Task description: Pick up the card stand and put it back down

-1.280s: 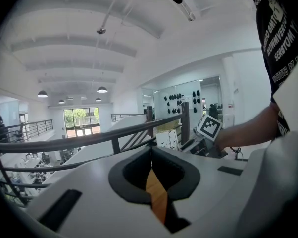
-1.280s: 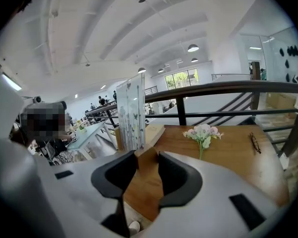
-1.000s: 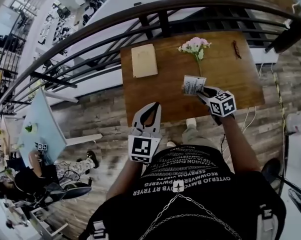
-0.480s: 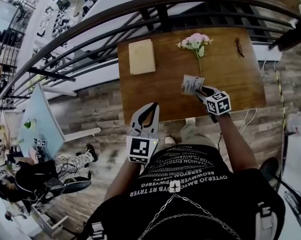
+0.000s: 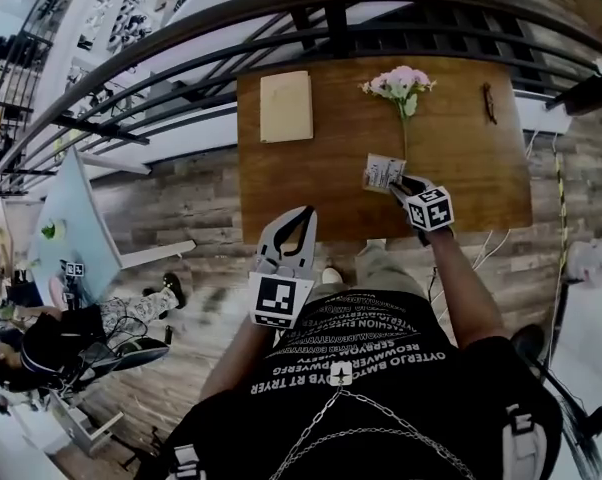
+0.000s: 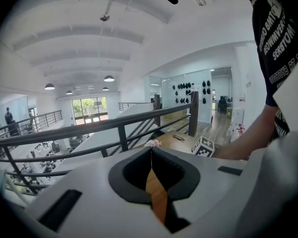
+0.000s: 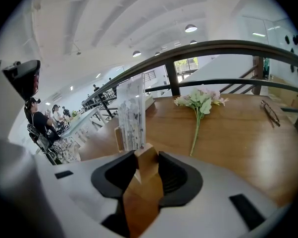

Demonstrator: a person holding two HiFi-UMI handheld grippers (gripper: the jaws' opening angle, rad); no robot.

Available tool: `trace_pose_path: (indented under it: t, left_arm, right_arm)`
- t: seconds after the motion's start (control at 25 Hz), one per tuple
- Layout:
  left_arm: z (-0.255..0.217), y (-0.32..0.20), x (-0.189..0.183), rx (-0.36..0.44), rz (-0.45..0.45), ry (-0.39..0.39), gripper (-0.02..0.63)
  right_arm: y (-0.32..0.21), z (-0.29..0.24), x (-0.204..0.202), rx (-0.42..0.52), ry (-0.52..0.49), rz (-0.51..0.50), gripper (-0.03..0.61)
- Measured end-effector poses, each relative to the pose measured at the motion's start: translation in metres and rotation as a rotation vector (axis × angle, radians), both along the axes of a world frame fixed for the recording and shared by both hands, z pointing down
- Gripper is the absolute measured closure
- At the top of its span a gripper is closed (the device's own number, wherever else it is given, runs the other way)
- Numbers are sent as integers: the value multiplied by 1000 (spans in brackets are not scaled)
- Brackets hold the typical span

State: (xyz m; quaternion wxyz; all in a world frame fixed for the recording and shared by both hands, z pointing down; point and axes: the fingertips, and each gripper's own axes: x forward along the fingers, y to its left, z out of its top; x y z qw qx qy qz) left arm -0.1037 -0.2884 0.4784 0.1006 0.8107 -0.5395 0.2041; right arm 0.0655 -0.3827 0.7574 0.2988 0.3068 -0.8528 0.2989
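Observation:
The card stand (image 5: 383, 172) is a small wooden block with an upright clear card holder (image 7: 131, 114). My right gripper (image 5: 399, 184) is shut on the wooden block (image 7: 147, 168), holding it low over the brown table (image 5: 321, 178), right of centre. I cannot tell whether the block touches the tabletop. My left gripper (image 5: 303, 214) hangs at the table's near edge with its jaws shut and nothing between them (image 6: 150, 150). It stays well apart from the stand.
A beige pad (image 5: 286, 106) lies at the table's far left. A pink flower sprig (image 5: 402, 85) lies beyond the stand, and eyeglasses (image 5: 489, 103) at the far right. A dark metal railing (image 5: 321, 8) runs behind the table. A person sits at lower left.
My right gripper has come down toward the tabletop with the card stand still in its jaws. The left gripper has sunk a little.

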Motion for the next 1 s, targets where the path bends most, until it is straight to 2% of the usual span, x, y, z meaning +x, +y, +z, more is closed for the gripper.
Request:
trace_pose_path:
  t: [0.36,0.8,1.0]
  left_arm:
    - [13,2,-9,-26,-46,4,586]
    - [11,7,-16,-21,-95,-2,586]
    - [10,17,-21,-17,-103,-9,586]
  right_arm:
    - [1,44,-2,-14,39,-58,426]
    - [9,57,-8,81,78,-199,423]
    - [9,60,-9,123,101,-205,417]
